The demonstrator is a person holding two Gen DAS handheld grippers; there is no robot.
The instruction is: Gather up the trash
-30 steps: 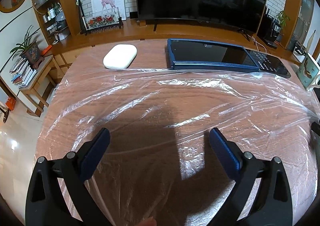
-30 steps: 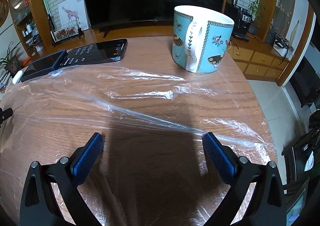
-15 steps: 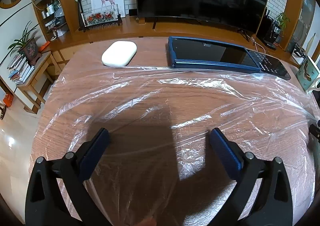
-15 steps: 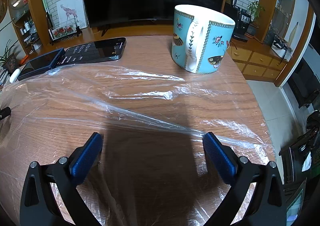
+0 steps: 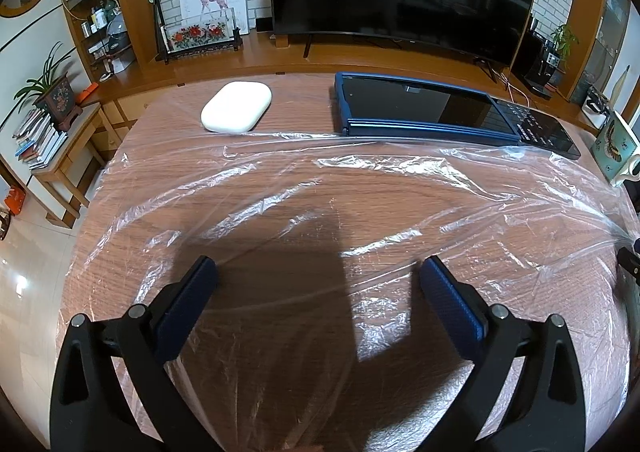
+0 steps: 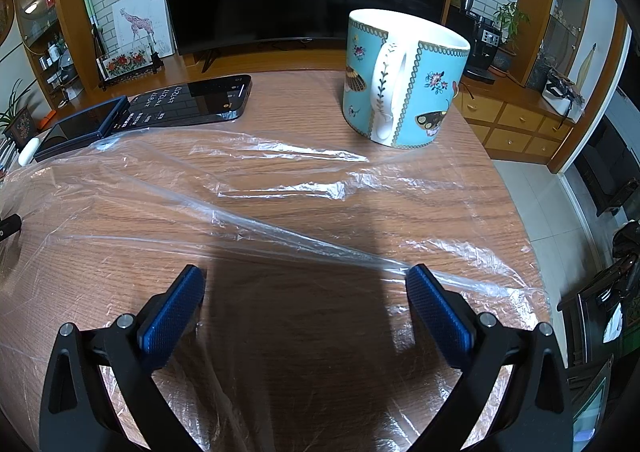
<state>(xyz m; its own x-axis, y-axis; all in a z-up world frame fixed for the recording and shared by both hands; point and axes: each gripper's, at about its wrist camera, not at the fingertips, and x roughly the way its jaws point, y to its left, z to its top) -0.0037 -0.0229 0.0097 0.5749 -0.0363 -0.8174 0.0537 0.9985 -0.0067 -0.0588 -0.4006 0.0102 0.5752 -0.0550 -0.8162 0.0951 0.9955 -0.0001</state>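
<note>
That plastic sheet (image 5: pixel 360 188) looks feather-light, limp and slippery, the sort that slides off pads unless pinched at a bunched ridge, so I'd take it at the raised crease running toward the right gripper (image 6: pixel 304 284). It is clear, wrinkled film, glinting, spread flat over most of the wooden table (image 5: pixel 304 96), short of the mug (image 6: pixel 404 80), phone (image 6: pixel 192 100) and white case (image 5: pixel 236 107). Both the left gripper (image 5: pixel 318 272) and the right hover over it, jaws wide apart, holding nothing
</note>
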